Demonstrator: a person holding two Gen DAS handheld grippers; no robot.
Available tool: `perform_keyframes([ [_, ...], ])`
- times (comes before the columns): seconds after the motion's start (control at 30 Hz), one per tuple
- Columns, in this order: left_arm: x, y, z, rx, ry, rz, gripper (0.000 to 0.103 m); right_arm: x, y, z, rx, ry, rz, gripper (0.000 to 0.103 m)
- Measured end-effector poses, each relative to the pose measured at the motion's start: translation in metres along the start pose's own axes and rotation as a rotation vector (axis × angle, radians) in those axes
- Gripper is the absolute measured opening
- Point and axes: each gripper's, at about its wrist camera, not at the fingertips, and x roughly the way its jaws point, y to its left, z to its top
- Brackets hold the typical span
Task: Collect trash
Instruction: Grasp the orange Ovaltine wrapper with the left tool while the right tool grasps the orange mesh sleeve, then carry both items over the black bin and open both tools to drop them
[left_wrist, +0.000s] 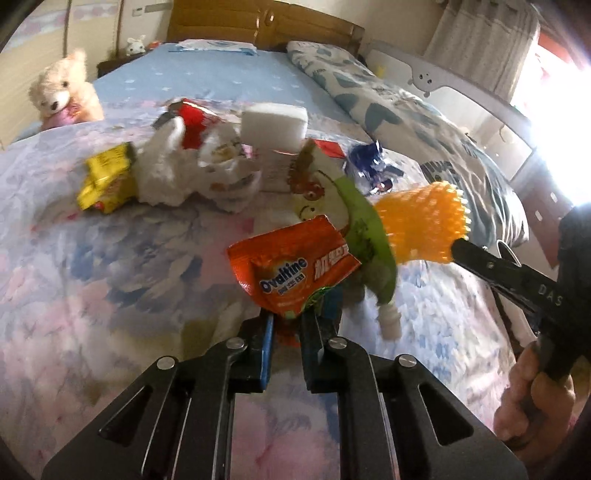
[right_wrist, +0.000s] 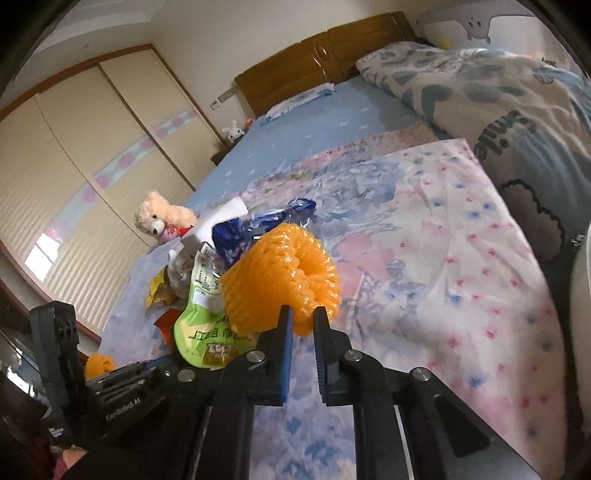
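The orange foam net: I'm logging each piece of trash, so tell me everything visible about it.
The orange foam net is a soft, knobbly mesh sleeve, glossy orange-yellow, curled into a short tube with its open end flaring away from the hand-held gripper. The right hand-held gripper pinches its near edge, holding it above the floral bedspread. It sits beside the green pouch; whether they touch is unclear.

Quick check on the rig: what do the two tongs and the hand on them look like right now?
Both tongs, left tongs and right tongs, are black, angular linkage frames with silver round pivot pins and blue-faced, ridged fingers. The right tongs' arm bears white letters "DAS"; the left unit reads "GenRobot.AI". A dark sleeve covers the arm above the right hand. No cables are visible.
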Motion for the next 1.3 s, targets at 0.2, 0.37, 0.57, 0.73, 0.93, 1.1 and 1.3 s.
perform_keyframes([
  [0.2,-0.026,0.003,-0.019,-0.025,-0.011,-0.018,0.011,-0.031,-0.001,-0.009,-0.024,-0.03,-0.011,0.01],
  [0.37,-0.042,-0.017,-0.024,0.006,-0.025,-0.061,0.011,-0.054,-0.01,-0.02,-0.015,-0.041,-0.024,0.01],
  [0.57,-0.048,-0.054,-0.026,0.084,-0.025,-0.128,0.011,-0.078,-0.029,-0.033,0.019,-0.054,-0.05,0.01],
  [0.73,-0.04,-0.086,-0.027,0.136,0.0,-0.162,0.011,-0.098,-0.044,-0.04,0.041,-0.074,-0.078,0.01],
  [0.93,-0.033,-0.113,-0.03,0.178,0.023,-0.192,0.011,-0.122,-0.064,-0.047,0.074,-0.102,-0.112,0.01],
  [1.1,-0.027,-0.138,-0.028,0.217,0.038,-0.218,0.011,-0.14,-0.08,-0.049,0.1,-0.125,-0.144,0.01],
  [1.3,-0.018,-0.168,-0.026,0.262,0.055,-0.247,0.011,-0.16,-0.099,-0.048,0.12,-0.153,-0.187,0.01],
])
